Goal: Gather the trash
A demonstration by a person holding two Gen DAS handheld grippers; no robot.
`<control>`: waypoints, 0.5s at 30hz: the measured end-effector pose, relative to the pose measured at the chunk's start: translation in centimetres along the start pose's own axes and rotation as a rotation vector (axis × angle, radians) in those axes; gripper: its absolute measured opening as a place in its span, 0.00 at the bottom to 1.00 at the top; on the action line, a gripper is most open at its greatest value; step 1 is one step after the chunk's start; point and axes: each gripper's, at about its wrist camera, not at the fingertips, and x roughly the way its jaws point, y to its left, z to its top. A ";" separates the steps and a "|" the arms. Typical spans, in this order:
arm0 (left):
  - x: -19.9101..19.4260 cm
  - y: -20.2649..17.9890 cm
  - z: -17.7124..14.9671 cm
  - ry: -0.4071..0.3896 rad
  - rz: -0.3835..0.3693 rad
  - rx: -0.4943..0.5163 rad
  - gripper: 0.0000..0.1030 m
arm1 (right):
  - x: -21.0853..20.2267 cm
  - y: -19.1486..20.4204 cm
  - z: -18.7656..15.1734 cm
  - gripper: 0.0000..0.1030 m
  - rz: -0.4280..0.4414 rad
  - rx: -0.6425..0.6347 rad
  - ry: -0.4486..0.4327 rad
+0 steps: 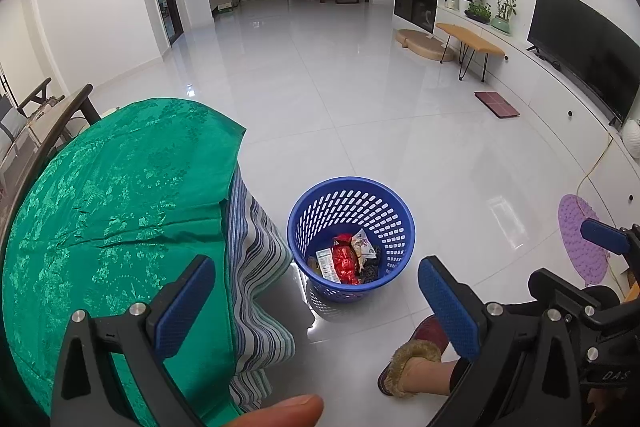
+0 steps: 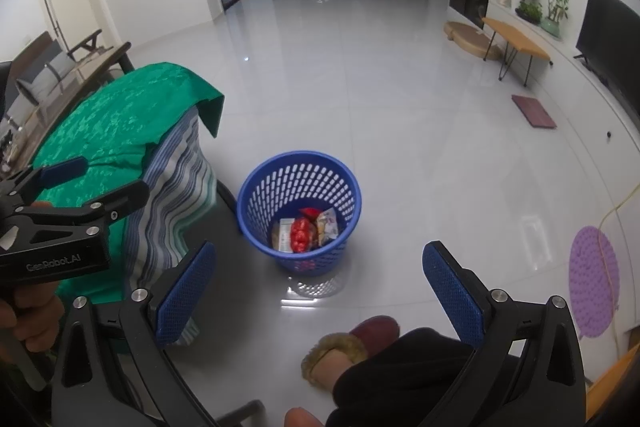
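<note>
A blue perforated basket (image 1: 394, 223) (image 2: 256, 211) stands on the white tile floor beside the table. Inside it lie a red wrapper (image 1: 345, 261) (image 2: 301, 235) and a few pale packets (image 1: 327, 265). My left gripper (image 1: 315, 267) is open and holds nothing; it hangs above and just short of the basket. My right gripper (image 2: 319, 251) is also open with nothing in it, and the basket shows between its fingers. Each gripper appears at the edge of the other's view: the left gripper (image 2: 114, 174) over the green cloth, the right gripper (image 1: 568, 255) at the far right.
A table draped in green cloth (image 1: 120, 187) over a striped cloth (image 1: 256, 267) fills the left. A person's foot in a red furry slipper (image 1: 412, 355) (image 2: 352, 347) is close to the basket. A purple mat (image 1: 580, 239), yellow cord, wooden bench (image 1: 470, 39) and TV line the right wall.
</note>
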 end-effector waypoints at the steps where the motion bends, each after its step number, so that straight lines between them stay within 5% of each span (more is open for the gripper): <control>1: 0.0 0.0 0.0 0.001 0.001 0.000 1.00 | 0.0 0.0 0.0 1.00 -0.001 0.001 0.001; 15: 0.2 -0.3 -0.2 0.007 0.006 0.005 1.00 | 0.0 0.0 -0.1 1.00 0.000 0.001 0.001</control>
